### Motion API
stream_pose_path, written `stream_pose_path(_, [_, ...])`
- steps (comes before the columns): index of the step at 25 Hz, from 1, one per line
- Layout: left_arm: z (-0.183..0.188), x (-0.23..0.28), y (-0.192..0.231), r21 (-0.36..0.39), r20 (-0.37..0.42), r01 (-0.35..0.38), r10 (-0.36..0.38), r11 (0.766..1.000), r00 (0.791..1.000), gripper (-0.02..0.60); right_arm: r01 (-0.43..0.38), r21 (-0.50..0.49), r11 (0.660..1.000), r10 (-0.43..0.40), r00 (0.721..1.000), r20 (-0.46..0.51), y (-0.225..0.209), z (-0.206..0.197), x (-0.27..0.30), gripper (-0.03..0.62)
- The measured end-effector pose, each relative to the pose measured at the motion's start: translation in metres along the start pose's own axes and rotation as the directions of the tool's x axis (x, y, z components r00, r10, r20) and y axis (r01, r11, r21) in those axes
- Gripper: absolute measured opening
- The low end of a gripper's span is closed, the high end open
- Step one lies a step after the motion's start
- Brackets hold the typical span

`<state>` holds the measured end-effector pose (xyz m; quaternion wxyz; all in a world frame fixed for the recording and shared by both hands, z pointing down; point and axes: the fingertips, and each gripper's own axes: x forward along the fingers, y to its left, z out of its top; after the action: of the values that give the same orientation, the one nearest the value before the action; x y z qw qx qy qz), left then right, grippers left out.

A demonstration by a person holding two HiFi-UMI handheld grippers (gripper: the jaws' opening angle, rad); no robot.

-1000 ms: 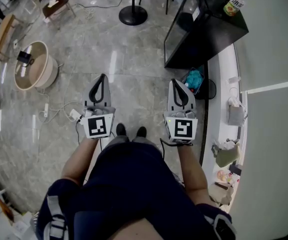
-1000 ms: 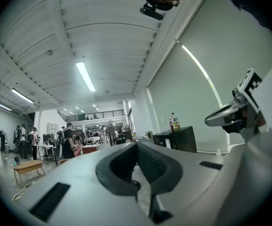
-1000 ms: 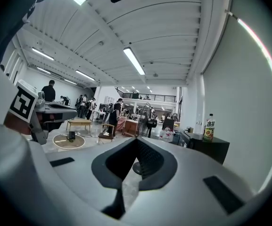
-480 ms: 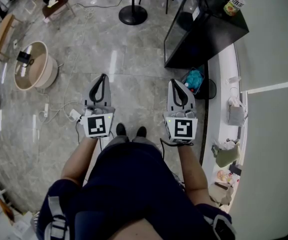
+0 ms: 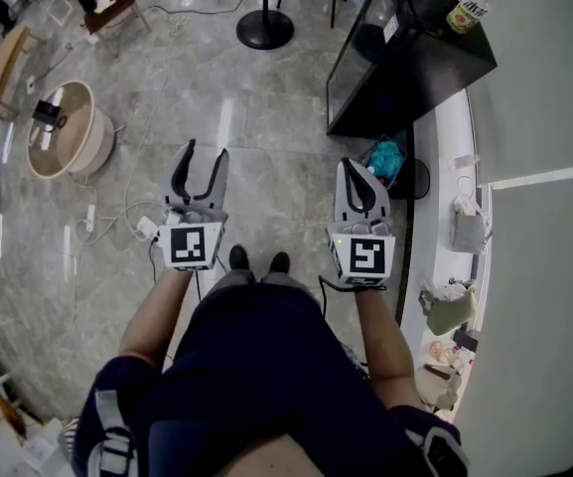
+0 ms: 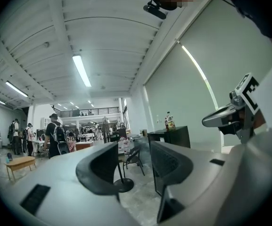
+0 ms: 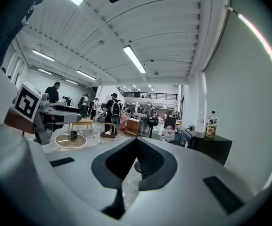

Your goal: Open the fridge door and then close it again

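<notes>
- Round low table (image 5: 75,149): far left of the left jaws, well apart, on the grey stone floor (image 5: 266,117).
- Left gripper (image 5: 207,151): held level over the floor, jaws apart and opening. In the left gripper view (image 6: 134,147) only open floor and the room beyond show between them; nothing gripped.
- Black stand base (image 5: 264,31): well ahead of both grippers, roughly between their 2 lines of aim.
- Right gripper (image 5: 352,164): beside the left one, jaws pressed together at the tips with nothing in them; confirmed in the right gripper view (image 7: 136,141).
- Fridge (image 5: 435,53): black box, ahead and right of the right jaws, well apart from both grippers, untouched. Its glass door (image 5: 358,60) appears shut. The right gripper view also shows it right of the jaws (image 7: 213,149).
- Bottle (image 5: 468,8): upright on the fridge top, far right.
</notes>
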<state>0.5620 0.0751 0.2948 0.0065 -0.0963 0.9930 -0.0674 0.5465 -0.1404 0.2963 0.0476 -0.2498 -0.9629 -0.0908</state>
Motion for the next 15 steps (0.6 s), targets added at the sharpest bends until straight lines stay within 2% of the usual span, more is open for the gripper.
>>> stream_pose_path(7, [-0.003, 0.019, -0.006, 0.0, -0.002, 0.011, -0.011, 1.0, 1.0, 0.307, -0.025, 0.009, 1.0, 0.025, 1.0, 0.011, -0.014, -0.004, 0.006, 0.018])
stream_pose_path(15, [-0.006, 0.057, -0.015, 0.005, 0.002, 0.02, -0.02, 1.0, 1.0, 0.324, -0.06, 0.016, 0.998, 0.06, 0.998, 0.006, -0.037, -0.014, 0.022, 0.018])
